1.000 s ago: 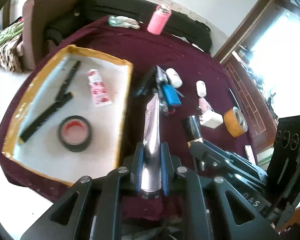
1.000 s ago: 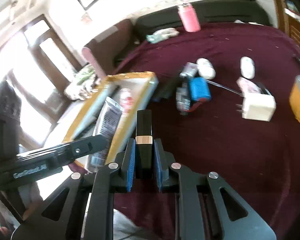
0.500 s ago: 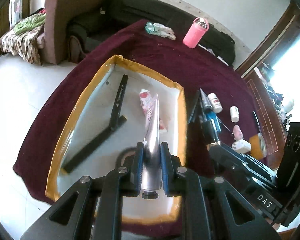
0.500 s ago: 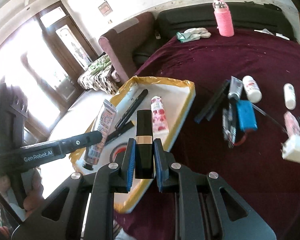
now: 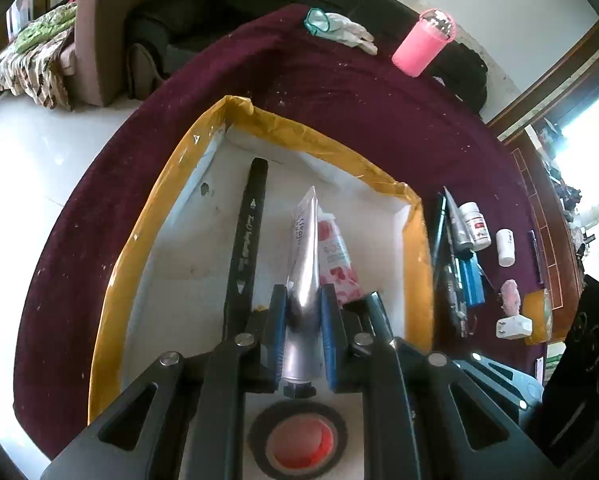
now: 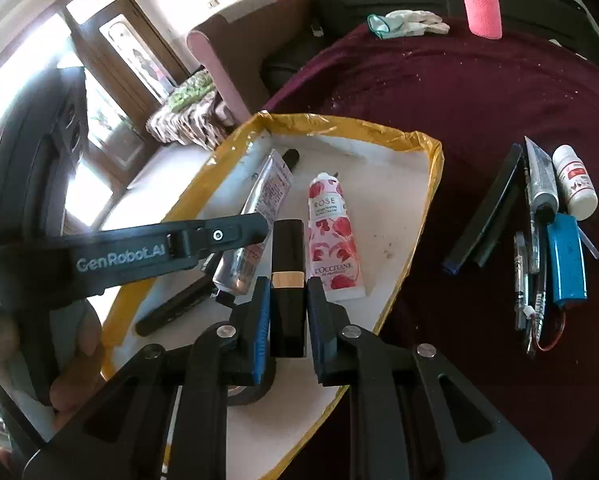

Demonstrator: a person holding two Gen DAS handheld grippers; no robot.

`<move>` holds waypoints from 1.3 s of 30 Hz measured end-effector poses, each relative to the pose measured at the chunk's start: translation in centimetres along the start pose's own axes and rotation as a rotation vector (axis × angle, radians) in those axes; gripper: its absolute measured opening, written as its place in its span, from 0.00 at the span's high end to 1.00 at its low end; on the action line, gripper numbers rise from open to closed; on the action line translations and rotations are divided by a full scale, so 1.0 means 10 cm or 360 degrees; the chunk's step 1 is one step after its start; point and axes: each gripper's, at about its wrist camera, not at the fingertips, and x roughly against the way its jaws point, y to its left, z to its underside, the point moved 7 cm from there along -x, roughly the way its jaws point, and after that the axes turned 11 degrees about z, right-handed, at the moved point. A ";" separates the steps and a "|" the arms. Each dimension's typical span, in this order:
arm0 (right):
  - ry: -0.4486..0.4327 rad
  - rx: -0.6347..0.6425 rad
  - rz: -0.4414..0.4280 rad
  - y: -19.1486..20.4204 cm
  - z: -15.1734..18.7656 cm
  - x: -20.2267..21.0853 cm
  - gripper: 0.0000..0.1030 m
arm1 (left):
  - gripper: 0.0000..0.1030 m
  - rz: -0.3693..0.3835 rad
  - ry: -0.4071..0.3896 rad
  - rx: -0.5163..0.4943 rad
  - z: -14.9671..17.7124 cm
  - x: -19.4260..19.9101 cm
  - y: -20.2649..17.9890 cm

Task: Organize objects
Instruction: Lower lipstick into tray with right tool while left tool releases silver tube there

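Delivery into the tray is underway; I am holding a silver tube in my left tongs and a black lipstick in my right tongs, both hanging over the tray floor; next, I am judging, comes lowering and releasing each clear of the rose tube.

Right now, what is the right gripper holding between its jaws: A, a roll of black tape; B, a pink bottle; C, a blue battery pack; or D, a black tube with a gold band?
D: in the right wrist view the right gripper has its jaws shut on the black tube with a gold band, held over the tray, while the blue battery pack lies out on the maroon cloth.
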 end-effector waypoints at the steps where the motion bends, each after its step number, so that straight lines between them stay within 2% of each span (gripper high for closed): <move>1: 0.0007 0.0003 0.0008 0.00 0.00 -0.02 0.85 | 0.87 -0.0009 0.0007 0.0005 0.00 -0.02 0.02; 11: 0.0088 0.0078 0.0063 0.09 0.07 -0.18 0.85 | 0.87 -0.0047 0.0004 0.0019 -0.01 -0.06 0.17; 18: 0.0073 0.0126 0.0126 0.11 0.07 -0.21 0.85 | 0.87 -0.0048 0.0000 -0.0003 -0.02 -0.10 0.15; 21: 0.0068 0.0121 0.0105 0.09 0.09 -0.18 0.84 | 0.86 -0.0029 -0.0020 0.0015 -0.04 -0.05 0.16; 23: 0.0069 0.0074 0.0033 0.07 0.06 -0.15 0.82 | 0.84 0.0062 -0.0068 0.0019 -0.05 0.07 0.09; 24: 0.0050 0.0063 -0.0017 0.08 0.05 -0.08 0.82 | 0.78 0.0099 -0.0098 0.0008 -0.05 0.15 0.04; 25: -0.0004 0.0077 -0.0033 0.09 0.02 0.01 0.77 | 0.73 0.0116 -0.0143 -0.0020 -0.04 0.26 -0.04; 27: -0.0135 0.0114 0.0074 0.02 0.00 0.26 0.70 | 0.53 0.0116 -0.0253 -0.0110 -0.01 0.47 -0.23; 28: -0.0175 0.0112 0.0089 -0.02 0.02 0.37 0.68 | 0.49 0.0112 -0.0328 -0.0179 0.05 0.60 -0.39; 32: -0.0223 -0.0036 -0.0044 -0.31 0.30 0.77 0.64 | 0.47 0.0133 -0.0378 -0.0353 0.38 0.70 -0.89; 35: -0.0226 -0.0120 -0.0036 -0.62 0.58 0.93 0.64 | 0.47 0.0172 -0.0310 -0.0427 0.65 0.53 -1.23; 39: -0.0222 -0.0271 0.0037 -1.14 0.85 1.08 0.64 | 0.47 0.0158 -0.0165 -0.0485 0.88 0.18 -1.54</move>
